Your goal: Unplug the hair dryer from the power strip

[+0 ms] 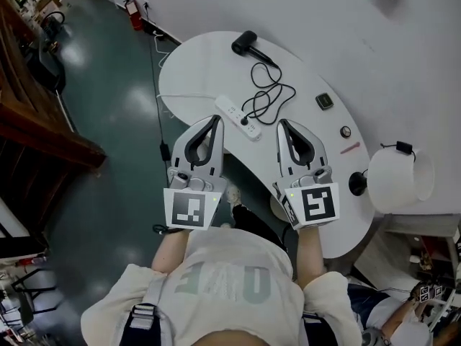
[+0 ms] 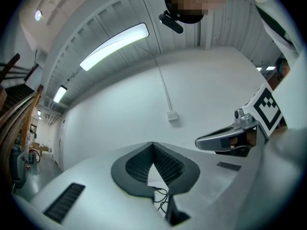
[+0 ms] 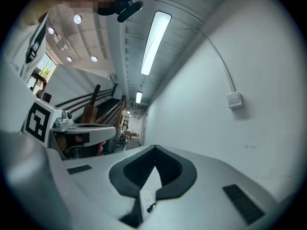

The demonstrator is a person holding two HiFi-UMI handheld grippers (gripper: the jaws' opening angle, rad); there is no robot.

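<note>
Currently the left gripper (image 1: 215, 120) and right gripper (image 1: 283, 124) are closed, empty, near the power strip (image 1: 238, 117); the hair dryer's (image 1: 245, 43) plug (image 1: 245, 120) seems seated there. Yanking the cord (image 1: 271, 96) could drag the strip off the table (image 1: 194, 63).

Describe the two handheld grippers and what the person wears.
Both the left gripper and right gripper are pale grey with black ribbed jaws tapering to a point; each carries a black-and-white marker cube. The person wears a cream short-sleeved shirt.

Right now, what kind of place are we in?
Probably a big indoor workspace or lab: a shiny green floor, a fire extinguisher by the wall, and a white table holding a hair dryer and power strip.
</note>
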